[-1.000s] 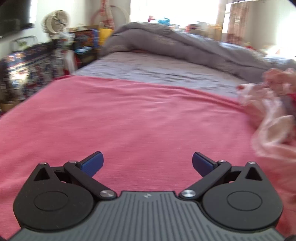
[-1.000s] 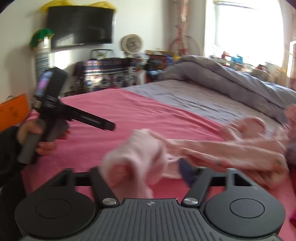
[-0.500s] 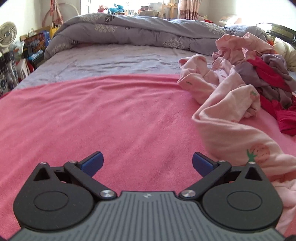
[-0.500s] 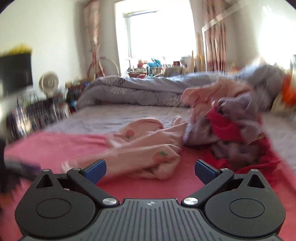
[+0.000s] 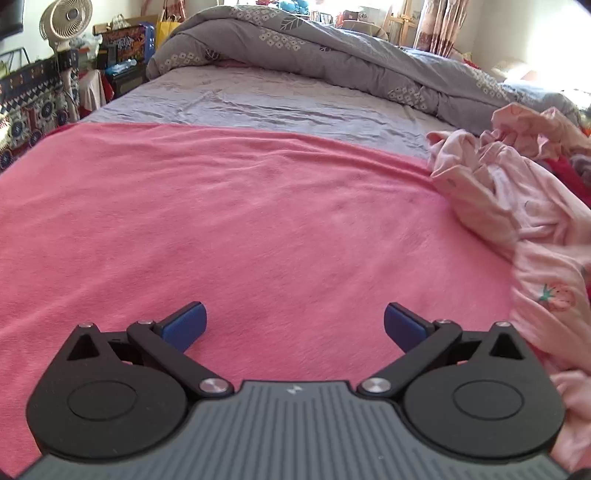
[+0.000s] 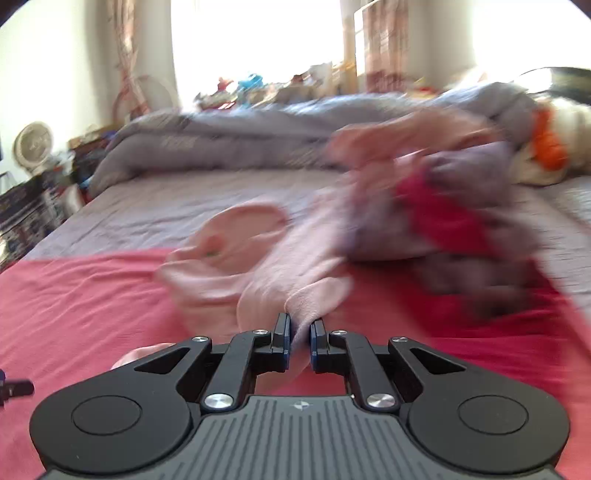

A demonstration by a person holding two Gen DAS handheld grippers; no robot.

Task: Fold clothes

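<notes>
Coral-pink fleece blanket [image 5: 236, 221] is seen as plain, one flat colour. Pale pink cotton garment [image 5: 532, 236] is printed with a small red strawberry with green leaves [image 5: 557, 295]. Grey crumpled bedsheet [image 5: 280, 103] is plain lilac-grey. Grey quilted duvet [image 5: 332, 48] is patterned with small white diamond clusters and leaf motifs. Blue pads are seen on the black-and-grey left gripper [image 5: 293, 325]; the same black, grey and blue are seen on the right gripper [image 6: 300, 339]. Blurred heap of clothes [image 6: 461, 214] is shown in crimson and dusty mauve. White pedestal fan [image 5: 66, 18] is off-white. Dark patterned cloth [image 5: 26, 103] is marked with navy, white and red geometric motifs.
</notes>
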